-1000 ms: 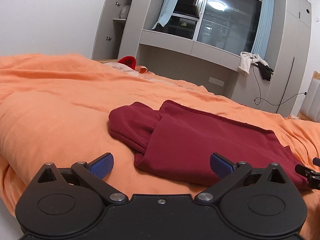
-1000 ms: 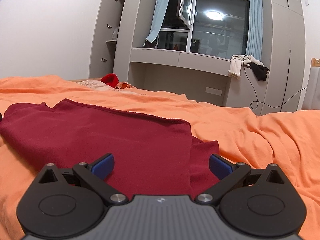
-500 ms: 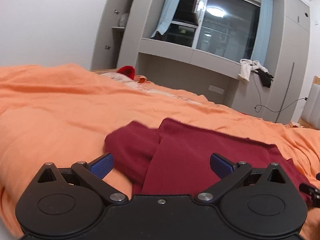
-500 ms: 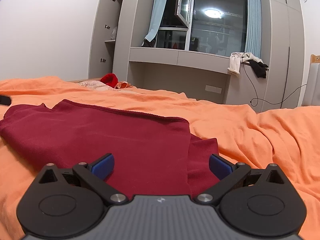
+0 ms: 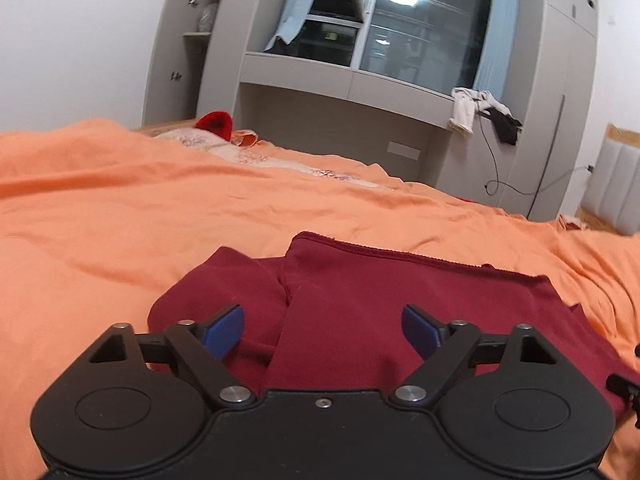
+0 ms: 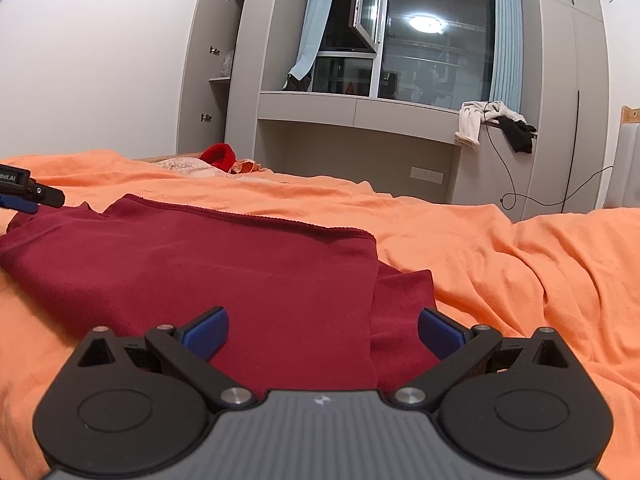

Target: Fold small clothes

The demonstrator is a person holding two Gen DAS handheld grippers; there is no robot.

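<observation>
Left hand-held gripper (image 5: 322, 330) advanced, over garment (image 5: 384, 304)

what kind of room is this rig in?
Most likely a home bedroom: a bed under an orange duvet, grey built-in wardrobes around a curtained window, and a dark red garment spread out for folding.

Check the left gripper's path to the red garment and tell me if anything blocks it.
Nothing visible does. The left gripper hangs right over the left end of the dark red garment on the orange duvet. Its jaws have just been closing a little, but stand open with only bare cloth below them.
</observation>
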